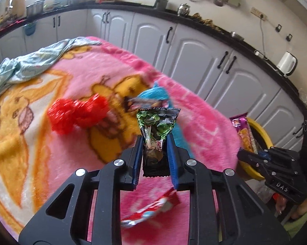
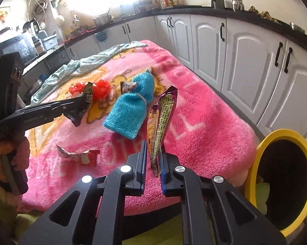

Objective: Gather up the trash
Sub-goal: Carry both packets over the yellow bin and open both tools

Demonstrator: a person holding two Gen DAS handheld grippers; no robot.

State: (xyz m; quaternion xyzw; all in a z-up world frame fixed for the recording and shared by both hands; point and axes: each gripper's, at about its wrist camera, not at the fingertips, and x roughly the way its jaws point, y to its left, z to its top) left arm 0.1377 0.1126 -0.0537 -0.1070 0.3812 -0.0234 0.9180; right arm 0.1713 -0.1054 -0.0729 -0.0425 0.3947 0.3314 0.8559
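My left gripper [image 1: 155, 143] is shut on a green and black snack wrapper [image 1: 156, 126] and holds it above the pink blanket [image 1: 71, 163]. It also shows in the right wrist view [image 2: 83, 106] at the left. My right gripper [image 2: 154, 153] is shut on a purple and yellow wrapper [image 2: 161, 122], held upright; that wrapper shows in the left wrist view [image 1: 243, 130]. A red and white wrapper [image 1: 151, 208] lies on the blanket, also in the right wrist view [image 2: 77, 155]. A yellow-rimmed bin [image 2: 284, 179] stands at the right, off the blanket's edge.
A blue knitted cloth [image 2: 131, 110], a red plastic net [image 2: 98, 89], a small dark wrapper [image 2: 129, 86] and a pale green cloth [image 2: 82, 65] lie on the blanket. White kitchen cabinets [image 2: 235, 61] with a black counter run behind and to the right.
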